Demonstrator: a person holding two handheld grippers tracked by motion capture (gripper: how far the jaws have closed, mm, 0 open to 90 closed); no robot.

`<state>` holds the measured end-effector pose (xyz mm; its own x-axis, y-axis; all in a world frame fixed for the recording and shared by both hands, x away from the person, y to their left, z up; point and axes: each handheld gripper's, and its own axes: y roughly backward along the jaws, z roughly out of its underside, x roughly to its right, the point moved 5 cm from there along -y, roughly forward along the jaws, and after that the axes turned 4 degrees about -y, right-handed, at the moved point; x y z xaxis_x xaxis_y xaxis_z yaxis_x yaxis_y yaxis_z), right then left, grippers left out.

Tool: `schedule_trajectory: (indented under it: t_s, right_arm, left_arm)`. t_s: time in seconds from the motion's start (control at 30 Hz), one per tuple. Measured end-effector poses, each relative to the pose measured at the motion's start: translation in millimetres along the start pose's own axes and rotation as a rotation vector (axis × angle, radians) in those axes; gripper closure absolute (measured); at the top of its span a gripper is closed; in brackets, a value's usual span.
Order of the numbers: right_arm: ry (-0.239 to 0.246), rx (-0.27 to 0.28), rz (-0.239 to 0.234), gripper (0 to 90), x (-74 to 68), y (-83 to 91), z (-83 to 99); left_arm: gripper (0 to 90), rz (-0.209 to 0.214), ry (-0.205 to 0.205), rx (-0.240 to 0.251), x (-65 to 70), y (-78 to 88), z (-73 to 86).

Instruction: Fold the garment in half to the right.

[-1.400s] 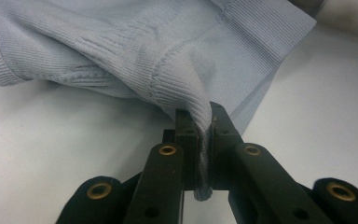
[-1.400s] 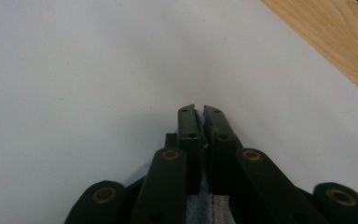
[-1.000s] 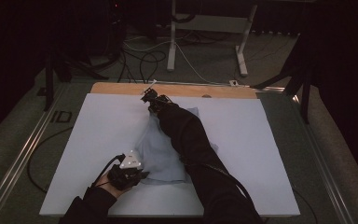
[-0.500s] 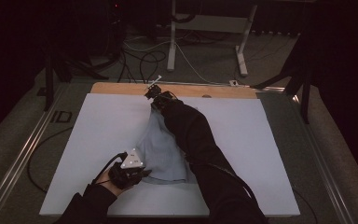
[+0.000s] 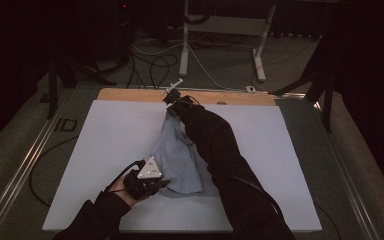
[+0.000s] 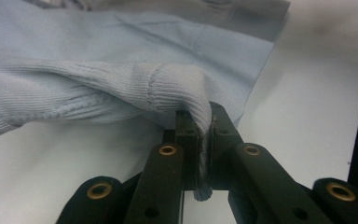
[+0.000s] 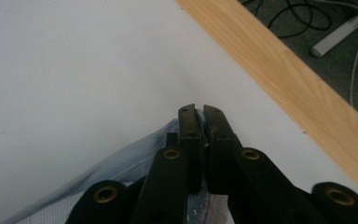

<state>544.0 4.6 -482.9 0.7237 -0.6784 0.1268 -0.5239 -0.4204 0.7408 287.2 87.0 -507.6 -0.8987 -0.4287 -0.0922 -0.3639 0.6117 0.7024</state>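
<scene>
A pale blue knitted garment (image 5: 177,155) is stretched along the white table cover (image 5: 105,135) between my two grippers. My left gripper (image 5: 155,182) sits at the near end, jaws shut on a ribbed edge of the garment (image 6: 186,88), which bunches up over the fingertips. My right gripper (image 5: 172,100) is at the far end by the wooden table edge (image 5: 130,95), lifted a little, jaws shut on a thin fold of the garment (image 7: 121,163) that hangs below them. The right sleeve hides the garment's right side in the high view.
A wooden strip (image 7: 284,79) runs along the far edge of the table. Beyond it are cables (image 5: 150,55) and white table legs (image 5: 185,35) on the floor. A metal rail (image 5: 25,160) borders the table's left side.
Both grippers have risen slightly. The right one moved farther toward the wooden edge, and the garment between them is drawn out longer and narrower.
</scene>
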Motion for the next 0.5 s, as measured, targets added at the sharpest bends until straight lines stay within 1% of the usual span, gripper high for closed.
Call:
schedule_trajectory:
  t_s: [0.03, 0.07, 0.17, 0.3, 0.37, 0.43, 0.47, 0.5]
  right_arm:
    - [-0.001, 0.003, -0.002, 87.7, 1.5, 2.2, 0.4]
    - [-0.004, 0.013, 0.002, 87.7, 4.2, 8.0, 1.0]
    - [-0.009, 0.028, -0.009, 87.7, 8.2, 15.8, 2.1]
    - [-0.022, 0.042, -0.005, 87.7, 15.4, 25.6, 4.7]
    - [-0.025, 0.052, -0.003, 87.6, 19.6, 30.6, 6.0]
    - [-0.029, 0.058, -0.005, 87.6, 21.8, 33.1, 6.8]
    - [-0.041, 0.069, -0.004, 87.6, 27.0, 38.7, 9.3]
    - [-0.045, 0.072, -0.006, 87.6, 29.6, 40.6, 10.8]
  left_arm:
    - [87.2, 0.005, -0.013, -0.001, 1.0, -0.5, -5.3]
    - [87.1, 0.007, -0.018, 0.003, 1.8, -1.0, -7.8]
    - [87.2, 0.018, -0.040, 0.002, 4.0, -2.3, -15.2]
    - [87.2, 0.032, -0.069, 0.001, 7.3, -4.5, -24.7]
    - [87.1, 0.036, -0.082, 0.002, 8.3, -5.5, -29.2]
    - [87.1, 0.036, -0.082, 0.002, 8.3, -5.5, -29.2]
    - [87.1, 0.043, -0.101, 0.001, 9.9, -7.4, -36.2]
    - [87.1, 0.045, -0.108, 0.000, 10.4, -8.2, -38.3]
